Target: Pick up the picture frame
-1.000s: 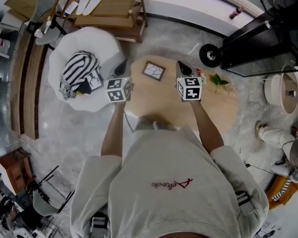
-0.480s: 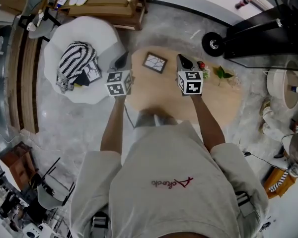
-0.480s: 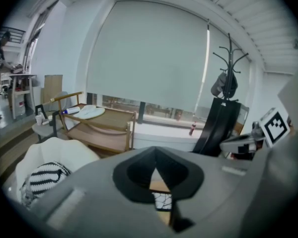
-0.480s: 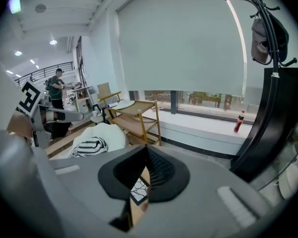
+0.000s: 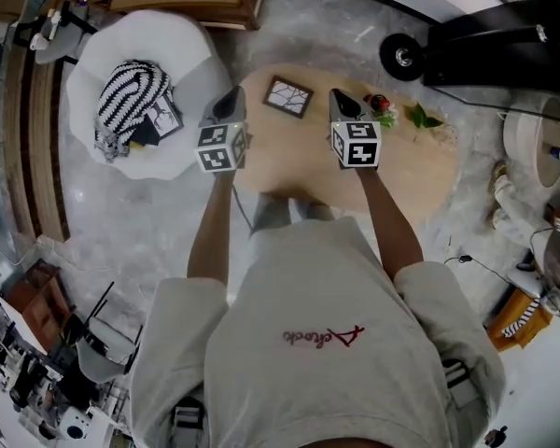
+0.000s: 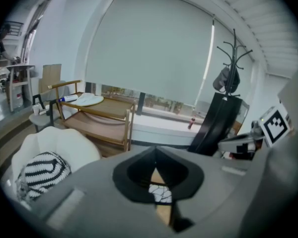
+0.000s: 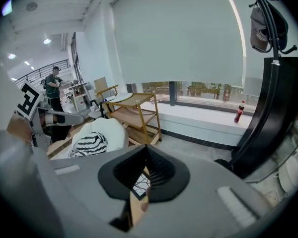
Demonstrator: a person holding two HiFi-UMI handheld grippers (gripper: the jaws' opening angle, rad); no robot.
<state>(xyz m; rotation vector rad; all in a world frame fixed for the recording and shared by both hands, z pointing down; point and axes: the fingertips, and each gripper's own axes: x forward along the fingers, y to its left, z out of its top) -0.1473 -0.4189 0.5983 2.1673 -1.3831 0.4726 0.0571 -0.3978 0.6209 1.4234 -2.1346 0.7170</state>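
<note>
While both jaws sit pressed together and empty, the picture frame [image 5: 288,97] lies flat at upper centre of the tabletop [image 5: 401,180], between left gripper [image 5: 230,103] and right gripper [image 5: 342,105] — probably light, stiff, fragile; best pinched by its rim.

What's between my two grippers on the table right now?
The picture frame lies flat on the wooden table between the left gripper and the right gripper, touching neither. The head view shows it.
</note>
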